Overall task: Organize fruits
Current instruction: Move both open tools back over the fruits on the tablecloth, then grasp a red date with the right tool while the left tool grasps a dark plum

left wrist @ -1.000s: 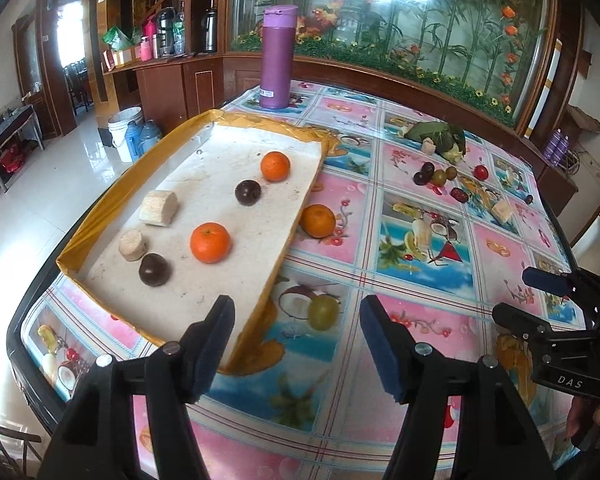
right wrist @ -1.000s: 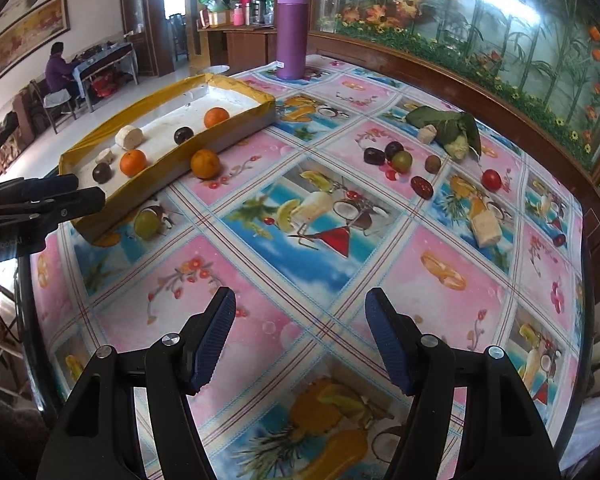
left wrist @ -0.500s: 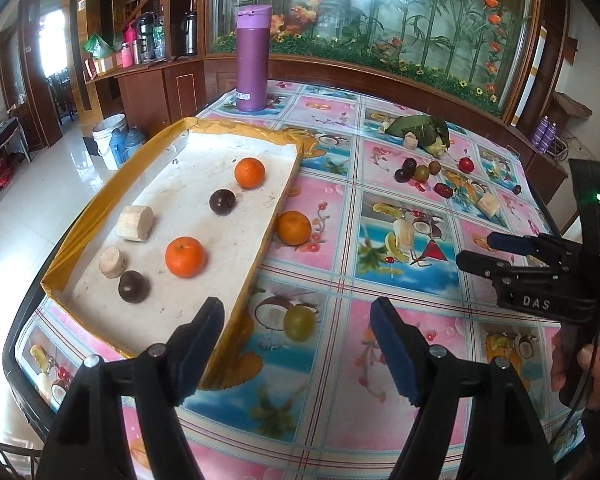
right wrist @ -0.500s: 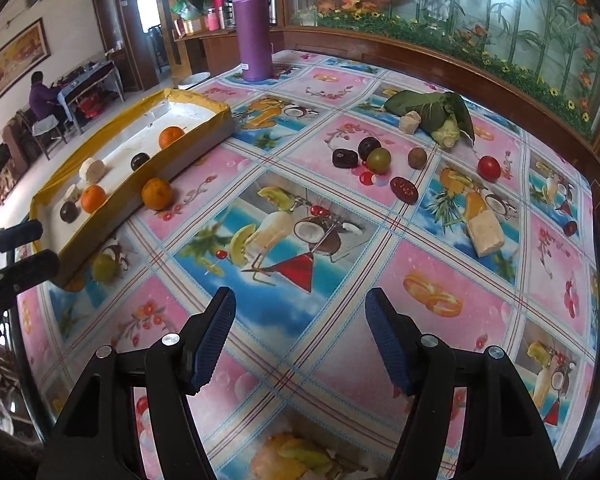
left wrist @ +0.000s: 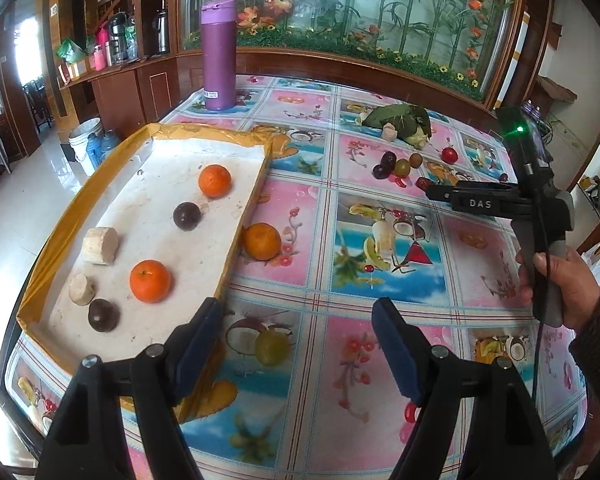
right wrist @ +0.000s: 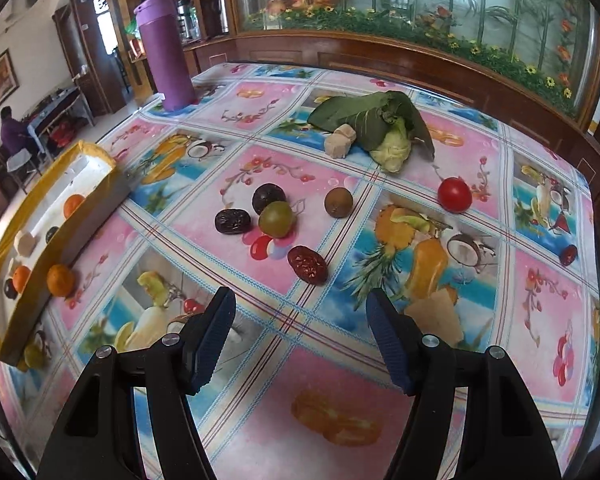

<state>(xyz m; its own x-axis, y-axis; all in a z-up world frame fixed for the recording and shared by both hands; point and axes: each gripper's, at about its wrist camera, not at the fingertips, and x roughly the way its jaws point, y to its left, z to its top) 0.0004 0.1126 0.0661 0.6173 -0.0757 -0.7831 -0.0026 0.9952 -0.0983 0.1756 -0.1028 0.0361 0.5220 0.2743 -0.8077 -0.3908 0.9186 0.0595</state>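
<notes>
A yellow-rimmed white tray [left wrist: 44, 248] holds two oranges [left wrist: 150, 281], two dark round fruits [left wrist: 187, 216] and two pale chunks [left wrist: 100, 245]. Another orange [left wrist: 262, 241] lies on the cloth against the tray's right wall. My left gripper [left wrist: 296, 312] hovers open by the tray's near corner, above a green grape [left wrist: 273, 346] that no pad touches. My right gripper [right wrist: 300, 300] is open and empty, just short of a red date [right wrist: 307, 265]. Beyond it lie a green grape [right wrist: 276, 219], a dark date [right wrist: 232, 221], a dark round fruit [right wrist: 269, 198], a brown fruit [right wrist: 339, 202] and a red tomato [right wrist: 455, 195].
A purple flask [left wrist: 219, 52] stands at the table's far left corner. A leafy cabbage [right wrist: 380, 124] and a pale chunk [right wrist: 341, 141] lie at the back. A yellow wedge [right wrist: 436, 316] sits by my right finger. A hand [left wrist: 556, 280] holds the right gripper [left wrist: 432, 194]. The wooden ledge bounds the far side.
The right gripper has travelled across the table to the loose fruits at the far right. The left gripper's jaws have widened and it has shifted slightly along the tray's corner.
</notes>
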